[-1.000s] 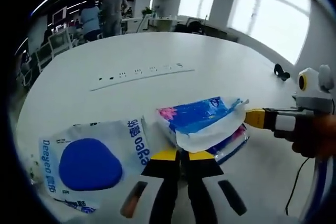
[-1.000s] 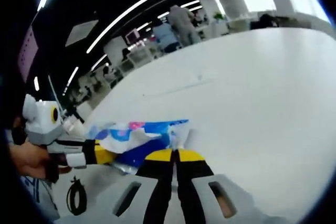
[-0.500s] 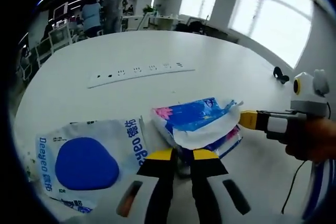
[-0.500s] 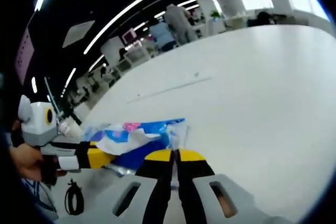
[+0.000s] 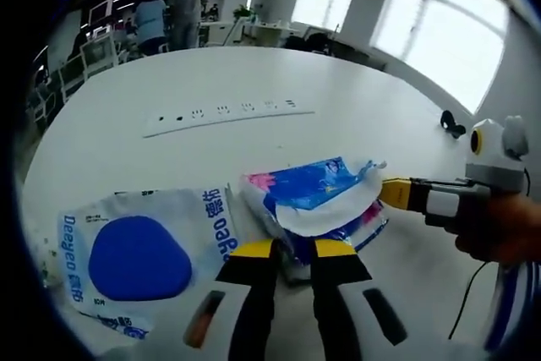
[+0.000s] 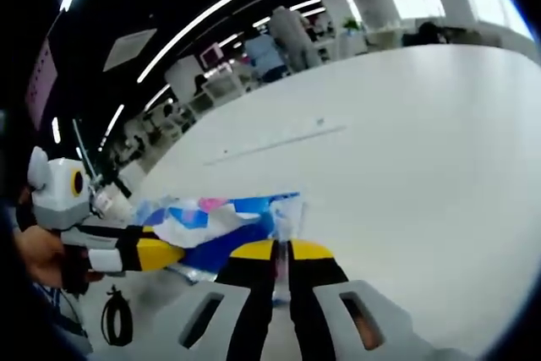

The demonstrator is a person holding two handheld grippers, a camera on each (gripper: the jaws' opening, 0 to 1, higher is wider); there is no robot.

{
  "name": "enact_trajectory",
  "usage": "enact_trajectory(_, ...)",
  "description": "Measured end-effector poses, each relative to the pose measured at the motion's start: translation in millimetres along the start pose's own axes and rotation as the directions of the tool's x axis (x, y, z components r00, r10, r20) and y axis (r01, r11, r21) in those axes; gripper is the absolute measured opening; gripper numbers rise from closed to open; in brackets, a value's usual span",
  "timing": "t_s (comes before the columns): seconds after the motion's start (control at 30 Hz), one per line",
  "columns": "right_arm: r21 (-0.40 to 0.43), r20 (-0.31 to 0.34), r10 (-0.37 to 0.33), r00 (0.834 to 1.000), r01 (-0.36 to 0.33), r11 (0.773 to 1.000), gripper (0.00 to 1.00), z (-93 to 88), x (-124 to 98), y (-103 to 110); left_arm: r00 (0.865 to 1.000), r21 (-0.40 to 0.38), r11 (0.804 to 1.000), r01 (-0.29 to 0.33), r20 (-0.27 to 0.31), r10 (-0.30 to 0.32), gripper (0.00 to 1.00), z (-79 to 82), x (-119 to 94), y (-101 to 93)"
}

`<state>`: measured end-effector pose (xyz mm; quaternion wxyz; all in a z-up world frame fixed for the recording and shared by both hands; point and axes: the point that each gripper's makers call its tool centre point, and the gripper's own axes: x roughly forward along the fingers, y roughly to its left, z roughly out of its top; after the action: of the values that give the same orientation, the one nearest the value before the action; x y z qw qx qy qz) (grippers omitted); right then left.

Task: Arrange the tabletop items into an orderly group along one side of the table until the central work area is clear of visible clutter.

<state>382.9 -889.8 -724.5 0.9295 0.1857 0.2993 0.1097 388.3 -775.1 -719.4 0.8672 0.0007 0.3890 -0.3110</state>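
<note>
A blue tissue pack (image 5: 314, 196) with a white sheet pulled from its top lies on the white table (image 5: 254, 73), and it also shows in the right gripper view (image 6: 221, 224). My left gripper (image 5: 293, 249) sits at the pack's near edge. Its jaws stand slightly apart with the wrapper's edge in the gap. My right gripper (image 5: 393, 194) comes in from the right and pinches the pack's white flap. In its own view the right gripper (image 6: 281, 251) is shut on thin wrapper film. The left gripper (image 6: 156, 253) touches the pack's other end. A white wipes pack (image 5: 135, 255) with a blue oval lies to the left.
A strip of sockets (image 5: 228, 114) is set into the table beyond the packs. A small black object (image 5: 454, 117) lies far right, and a black cable (image 6: 114, 323) lies coiled near the edge. People and chairs (image 5: 169, 19) are past the table's far side.
My left gripper's jaws have spread a little from nearly shut. The right gripper has kept its hold on the pack's flap. Both views have shifted slightly.
</note>
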Motion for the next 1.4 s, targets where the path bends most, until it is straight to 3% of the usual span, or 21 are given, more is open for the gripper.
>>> enact_trajectory(0.23, -0.014, -0.004, 0.007, 1.000, -0.007, 1.000, 0.05, 0.5, -1, 3, 1.000, -0.005, 1.000, -0.011, 0.006, 0.011, 0.23, 4.0, -2, 2.3)
enact_trajectory(0.73, -0.058, -0.018, 0.000, 1.000, -0.001, 0.998, 0.18, 2.5, -6, 10, 1.000, 0.015, 1.000, -0.007, 0.013, 0.007, 0.28, 7.1, -14, 2.6)
enact_trajectory(1.1, -0.059, -0.043, -0.020, 0.999, 0.018, 0.998, 0.44, -1.8, -20, 14, 0.999, 0.033, 0.999, -0.009, 0.047, 0.008, 0.31, 11.0, -28, 2.3)
enact_trajectory(1.17, -0.061, -0.043, -0.022, 0.999, 0.019, 0.998, 0.48, -3.5, -23, 15, 0.993, 0.019, 1.000, 0.017, 0.116, -0.019, 0.35, 20.2, -32, -3.2)
enact_trajectory(1.3, -0.109, -0.066, -0.001, 0.998, -0.006, 0.994, 0.62, -11.7, -27, 27, 0.990, 0.032, 0.999, 0.024, 0.139, -0.029, 0.36, 18.9, -41, -9.5)
enact_trajectory(1.4, -0.132, -0.071, -0.002, 0.998, -0.007, 0.991, 0.65, -14.3, -31, 33, 0.988, 0.042, 0.999, 0.034, 0.147, -0.039, 0.38, 16.0, -45, -13.0)
